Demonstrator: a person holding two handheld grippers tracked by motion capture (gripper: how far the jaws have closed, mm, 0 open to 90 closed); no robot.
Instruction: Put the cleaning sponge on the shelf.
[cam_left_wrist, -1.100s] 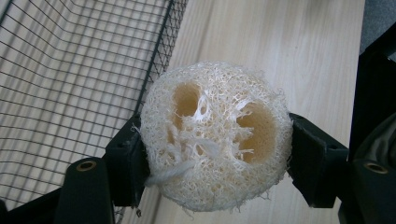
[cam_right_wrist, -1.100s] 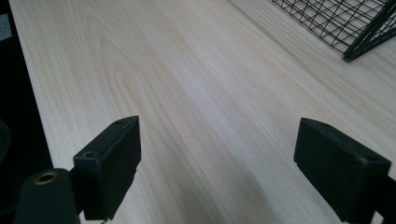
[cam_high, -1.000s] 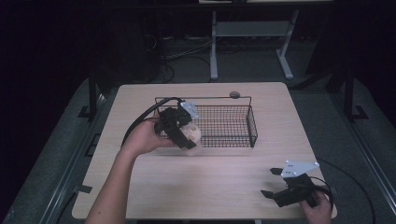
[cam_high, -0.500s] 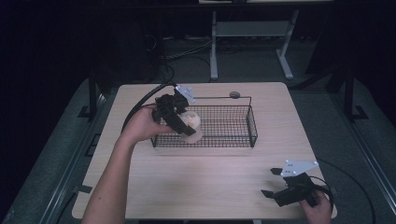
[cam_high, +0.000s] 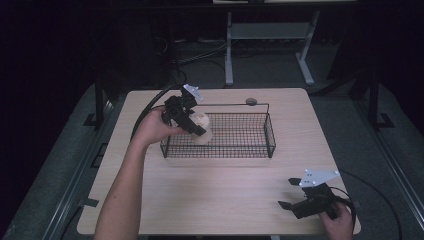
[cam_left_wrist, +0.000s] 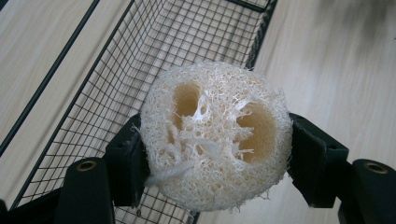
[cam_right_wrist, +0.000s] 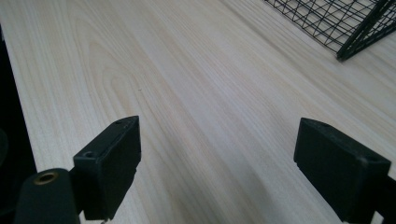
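Left gripper (cam_high: 196, 127) clamped on the loofah slice (cam_left_wrist: 215, 135), both pads pressed into its sides, held over the left end of the wire basket (cam_high: 250, 150); basket rim just below the jaws, mesh floor bare beyond. Right gripper (cam_high: 292, 197) jaws wide apart, holding nothing, low over bare table (cam_right_wrist: 196, 93); basket corner well ahead of it.

Looks like a lab / test setup, not a home: pale wood-grain table (cam_high: 225, 200) alone in a dark room, grey floor mats either side, black cables (cam_high: 195, 55) running on the floor at the far end, white metal stand legs (cam_high: 270, 35) far behind, no furnishings or decor.
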